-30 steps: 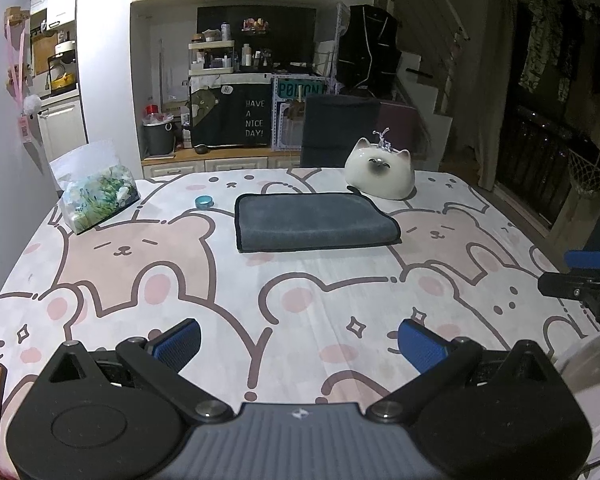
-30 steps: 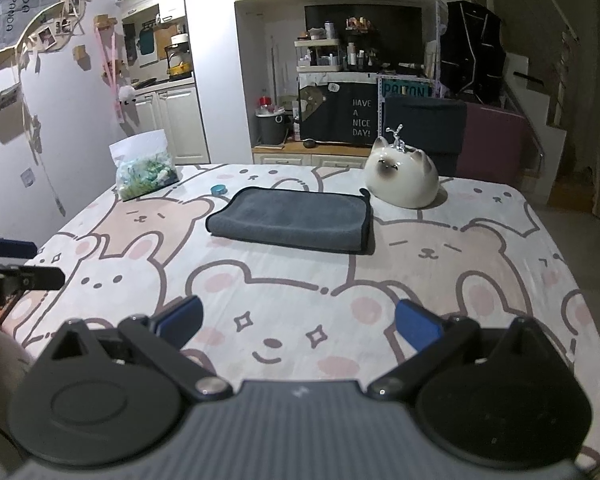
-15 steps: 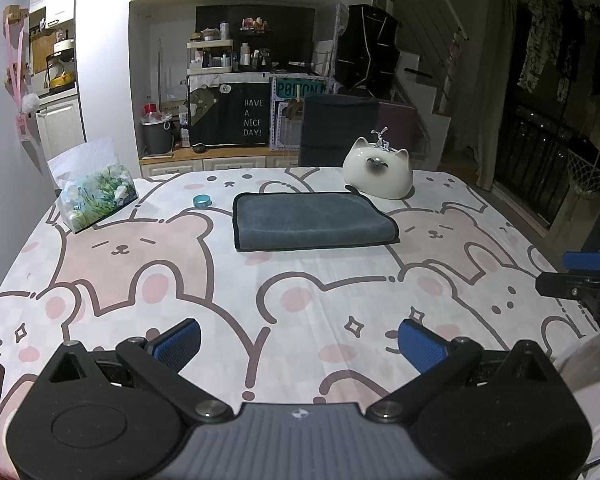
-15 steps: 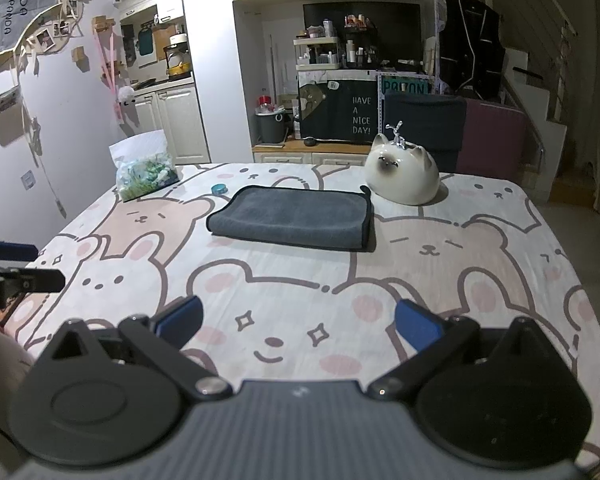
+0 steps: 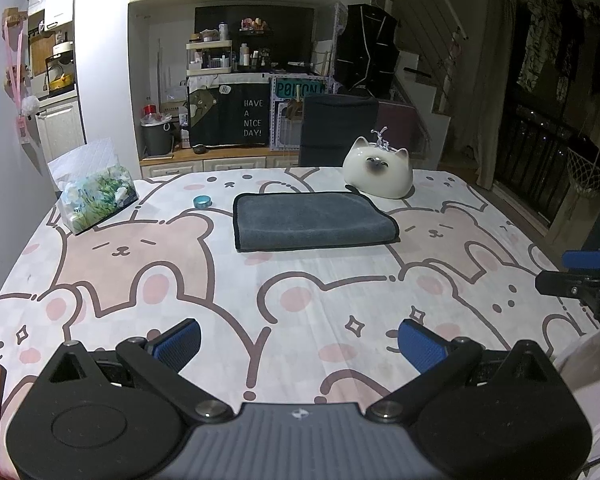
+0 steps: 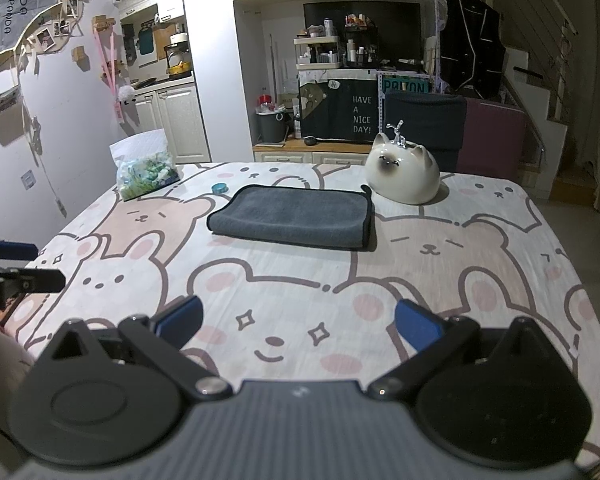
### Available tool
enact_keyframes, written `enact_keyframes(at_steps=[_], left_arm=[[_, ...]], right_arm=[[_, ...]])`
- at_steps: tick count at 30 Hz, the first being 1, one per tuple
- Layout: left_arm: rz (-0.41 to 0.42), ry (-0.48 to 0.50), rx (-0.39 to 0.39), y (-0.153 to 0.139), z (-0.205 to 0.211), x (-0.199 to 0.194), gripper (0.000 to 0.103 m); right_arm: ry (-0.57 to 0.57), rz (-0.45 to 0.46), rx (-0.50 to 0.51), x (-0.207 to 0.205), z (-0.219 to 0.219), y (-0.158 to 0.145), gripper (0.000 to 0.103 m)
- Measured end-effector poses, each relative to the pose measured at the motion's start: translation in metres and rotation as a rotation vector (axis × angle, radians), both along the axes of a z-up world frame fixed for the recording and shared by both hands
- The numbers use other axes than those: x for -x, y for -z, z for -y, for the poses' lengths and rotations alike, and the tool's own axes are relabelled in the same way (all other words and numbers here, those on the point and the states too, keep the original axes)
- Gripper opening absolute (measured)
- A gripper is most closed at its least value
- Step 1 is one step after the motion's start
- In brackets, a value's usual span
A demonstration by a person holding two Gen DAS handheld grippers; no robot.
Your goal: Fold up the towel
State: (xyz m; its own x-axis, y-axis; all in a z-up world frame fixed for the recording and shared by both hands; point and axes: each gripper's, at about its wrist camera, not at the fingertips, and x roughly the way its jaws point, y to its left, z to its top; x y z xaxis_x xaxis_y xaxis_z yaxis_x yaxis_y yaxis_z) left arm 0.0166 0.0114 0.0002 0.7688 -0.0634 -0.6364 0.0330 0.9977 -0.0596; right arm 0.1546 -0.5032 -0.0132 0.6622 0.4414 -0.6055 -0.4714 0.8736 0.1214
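A dark grey towel (image 5: 312, 222) lies folded flat in a rectangle on the far half of the table; it also shows in the right wrist view (image 6: 294, 216). My left gripper (image 5: 298, 346) is open and empty above the near edge of the table, well short of the towel. My right gripper (image 6: 298, 326) is open and empty, also at the near side. Each gripper shows at the side of the other's view: the right one (image 5: 580, 276), the left one (image 6: 16, 268).
The table wears a bear-print cloth (image 5: 140, 272). A white cat-shaped ceramic (image 5: 378, 174) stands just behind the towel's right end. A small teal ring (image 5: 202, 201) and a bag of greenery (image 5: 94, 196) lie to the towel's left. A dark chair (image 5: 338, 130) stands behind the table.
Both views shift only slightly; the towel and the objects on the table have not moved, and both grippers stay open.
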Motion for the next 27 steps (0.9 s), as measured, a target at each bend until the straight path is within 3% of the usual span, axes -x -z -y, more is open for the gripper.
enact_keyframes(at_steps=[27], left_arm=[[0.016,-0.023,0.029,-0.002,-0.009,0.001,0.103]], right_arm=[[0.000,-0.001,-0.003,0.000,0.000,0.000,0.103]])
